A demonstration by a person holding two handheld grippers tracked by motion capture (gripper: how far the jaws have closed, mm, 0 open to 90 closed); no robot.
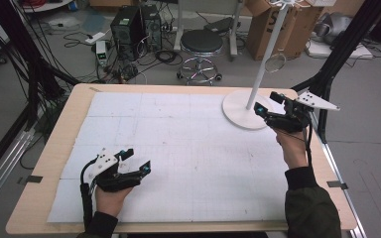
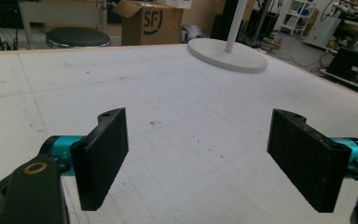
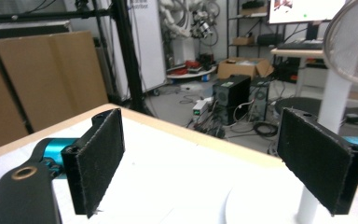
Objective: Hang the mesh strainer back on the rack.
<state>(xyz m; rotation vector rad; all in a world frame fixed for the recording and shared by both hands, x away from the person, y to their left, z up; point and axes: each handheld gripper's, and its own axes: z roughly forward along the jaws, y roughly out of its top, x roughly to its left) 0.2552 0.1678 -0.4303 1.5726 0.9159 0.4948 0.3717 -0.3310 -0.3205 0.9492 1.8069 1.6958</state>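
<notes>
The right gripper (image 1: 269, 101) is held above the far right corner of the table (image 1: 74, 106), just beside the round white base (image 1: 240, 111) of a stand. Its jaws are spread wide and hold nothing. In the right gripper view the stand's white pole (image 3: 328, 109) rises behind the right-hand jaw, and the rim of the base (image 3: 256, 200) lies below and between the two jaws. A round mesh piece (image 3: 354, 42) — pale and disc-shaped — hangs by the pole at the top right of that view; in the high view it appears as a small ring (image 1: 276, 62) beside the pole (image 1: 268, 54). Whether the jaws touch the stand cannot be told.

The left gripper (image 1: 135, 159) rests low at the near left of the table, over the white gridded mat (image 1: 188, 148), well apart from the stand. Its jaws are likewise fully spread and empty — the left gripper view shows bare mat (image 2: 186, 135) between them, with the stand's base (image 2: 227, 55) far ahead at the table's edge.

Beyond the table stand a black round stool (image 1: 201, 42), two computer towers (image 1: 134, 27) amid floor cables, and cardboard boxes (image 1: 268, 25).
</notes>
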